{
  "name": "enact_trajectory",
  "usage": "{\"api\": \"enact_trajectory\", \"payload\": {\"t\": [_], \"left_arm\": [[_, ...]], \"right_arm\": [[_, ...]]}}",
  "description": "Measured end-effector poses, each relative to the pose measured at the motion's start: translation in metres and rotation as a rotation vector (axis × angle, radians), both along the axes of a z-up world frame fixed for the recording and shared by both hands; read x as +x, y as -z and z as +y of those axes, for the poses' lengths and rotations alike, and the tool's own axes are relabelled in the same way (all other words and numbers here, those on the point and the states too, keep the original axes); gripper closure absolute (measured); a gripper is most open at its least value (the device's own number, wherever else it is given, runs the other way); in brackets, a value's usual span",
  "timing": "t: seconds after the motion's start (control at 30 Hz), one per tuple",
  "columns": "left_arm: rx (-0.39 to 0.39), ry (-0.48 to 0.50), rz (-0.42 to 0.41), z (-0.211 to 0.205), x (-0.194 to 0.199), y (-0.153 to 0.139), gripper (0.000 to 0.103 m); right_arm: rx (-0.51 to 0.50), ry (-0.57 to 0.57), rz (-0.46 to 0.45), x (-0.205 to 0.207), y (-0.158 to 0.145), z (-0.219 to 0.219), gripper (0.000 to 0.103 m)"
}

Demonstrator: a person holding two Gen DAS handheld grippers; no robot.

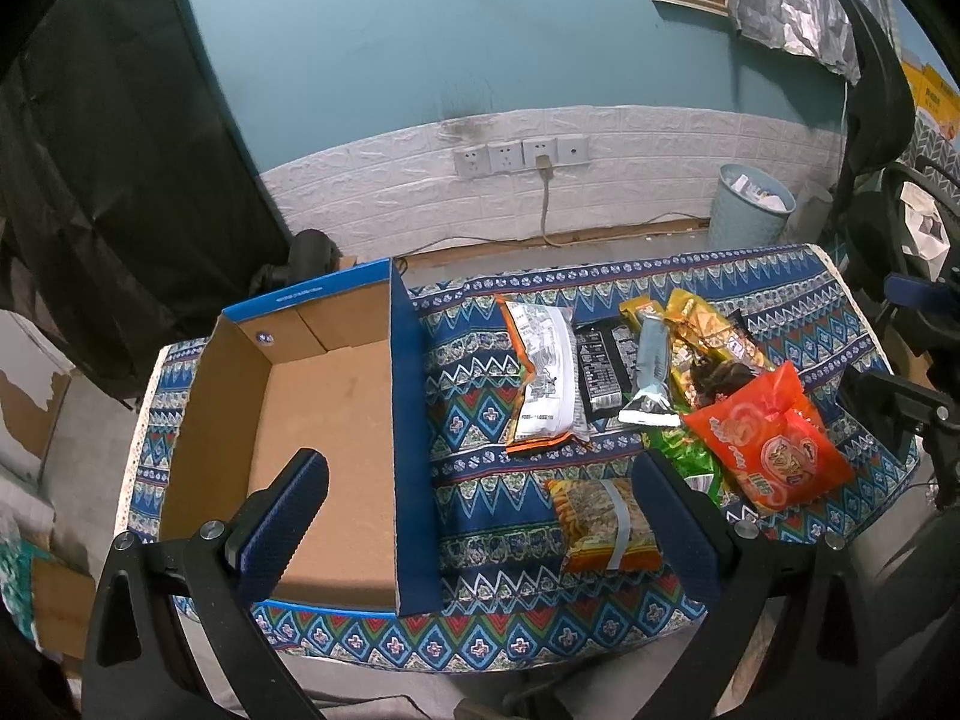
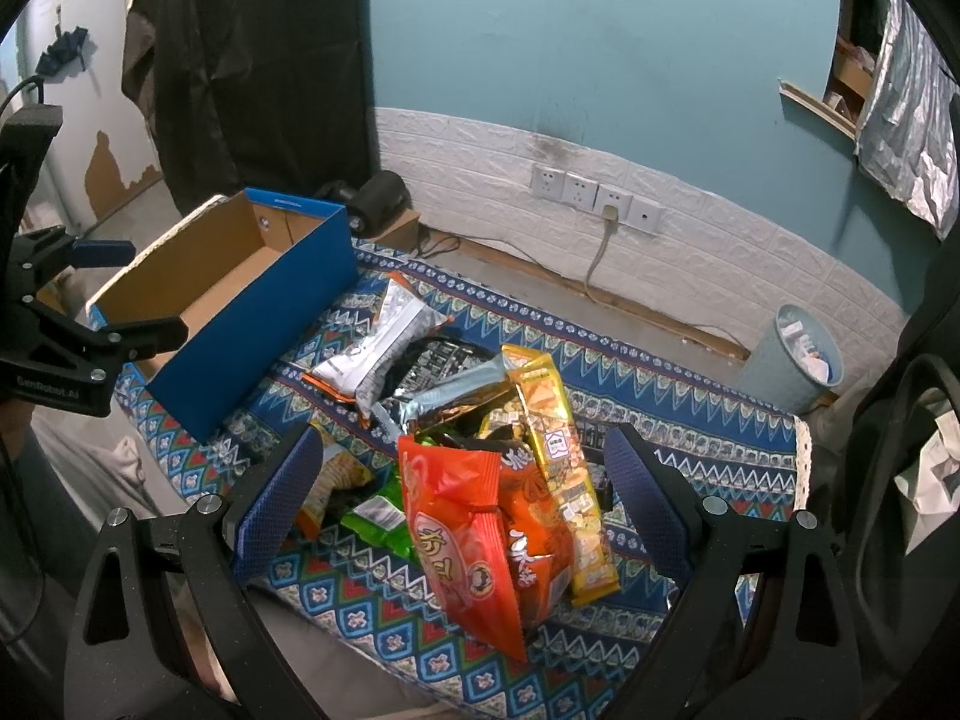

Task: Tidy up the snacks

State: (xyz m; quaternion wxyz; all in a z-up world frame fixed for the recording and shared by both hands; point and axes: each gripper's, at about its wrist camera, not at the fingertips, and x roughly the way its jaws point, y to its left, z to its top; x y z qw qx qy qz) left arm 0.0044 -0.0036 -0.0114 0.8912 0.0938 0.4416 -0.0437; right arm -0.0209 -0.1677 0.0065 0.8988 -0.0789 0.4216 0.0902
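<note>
On the patterned tablecloth (image 1: 480, 468), woven-looking in blue, red and white zigzags, the snacks lie in a loose heap to the right of an open cardboard box (image 1: 324, 432). The box is rectangular, blue on its outer walls and plain brown inside, and nothing shows on its floor. Nearest it lies a white, crinkled packet with orange edges (image 1: 543, 381), then a flat black packet (image 1: 603, 375) and a slim silver-blue foil bar (image 1: 651, 366) laid across it. Behind these sits a long, glossy gold packet (image 1: 708, 330), and in front a puffy orange-red bag (image 1: 768, 438) that partly covers a shiny green wrapper (image 1: 690, 462). A squat noodle-printed packet with a grey band (image 1: 606, 522) lies apart, close to the table's front edge.

The left gripper (image 1: 480, 510) hangs above the box's right wall with its blue, textured pads spread wide and nothing between them. The right gripper (image 2: 459, 498) is likewise wide open, empty, framing the orange-red bag (image 2: 462, 540) and the gold packet (image 2: 558, 468) without touching either; the green wrapper (image 2: 384, 522) shows beside its left pad.

Beyond the table, a white embossed brick-pattern panel (image 1: 630, 186) runs below a teal wall (image 1: 420, 30), carrying a row of grey sockets (image 1: 522, 156). A pale blue ribbed bin (image 1: 750, 210) stands on the floor at the right.
</note>
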Motion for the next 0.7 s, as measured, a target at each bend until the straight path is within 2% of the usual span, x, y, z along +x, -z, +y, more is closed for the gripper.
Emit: {"api": "enact_trajectory", "payload": {"t": [0.7], "left_arm": [[0.034,0.015,-0.023,-0.0038,-0.0031,-0.0018,0.001]], "right_arm": [[0.009,0.009,0.019,0.0029,0.0010,-0.0010,0.010]]}}
